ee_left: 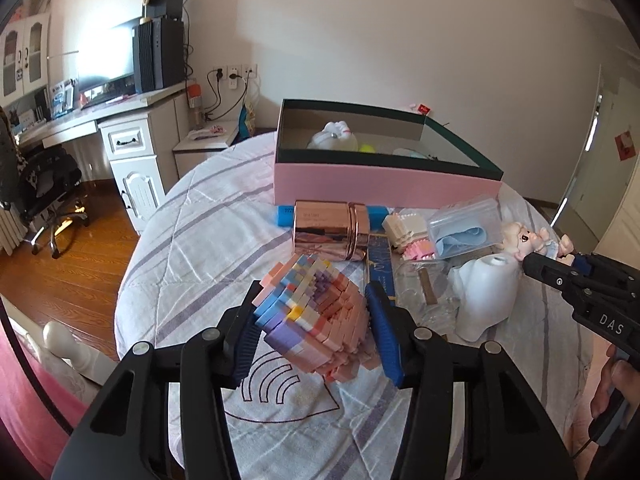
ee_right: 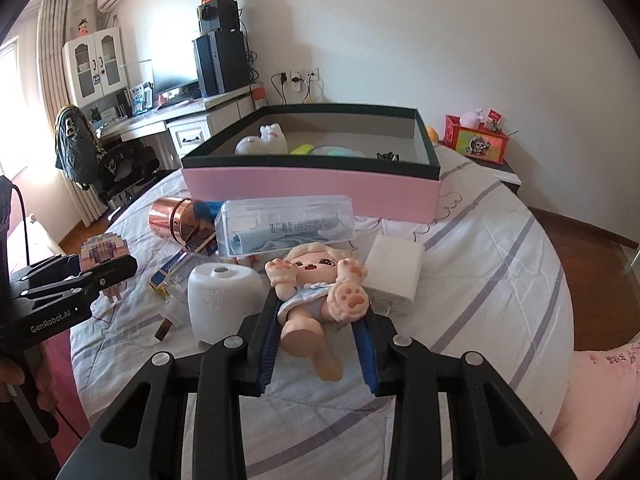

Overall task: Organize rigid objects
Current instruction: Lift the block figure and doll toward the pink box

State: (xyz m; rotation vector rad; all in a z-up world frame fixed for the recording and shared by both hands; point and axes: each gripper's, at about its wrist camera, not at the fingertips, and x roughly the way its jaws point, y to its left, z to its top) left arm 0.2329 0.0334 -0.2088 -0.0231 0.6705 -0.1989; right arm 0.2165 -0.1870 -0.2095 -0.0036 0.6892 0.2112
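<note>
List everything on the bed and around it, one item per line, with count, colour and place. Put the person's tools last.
Storage box: one, pink walls with dark green rim, far side of the bed, open; some items lie inside.
Metal canister: one, rose gold, lying on its side before the box.
Clear plastic case: one, transparent with blue cloth inside, before the box.
White device: one, white, rounded, standing mid-bed.
White flat box: one, right of the doll.
Small brick model: one, cream and pink, beside the canister.
Brick block model: one, pastel pink, blue, purple, in the left tool.
Doll: one, peach skin, blue dress, in the right tool.
Left tool: black, blue pads, gripping the brick block model.
Right tool: black, blue pads, gripping the doll.
</note>
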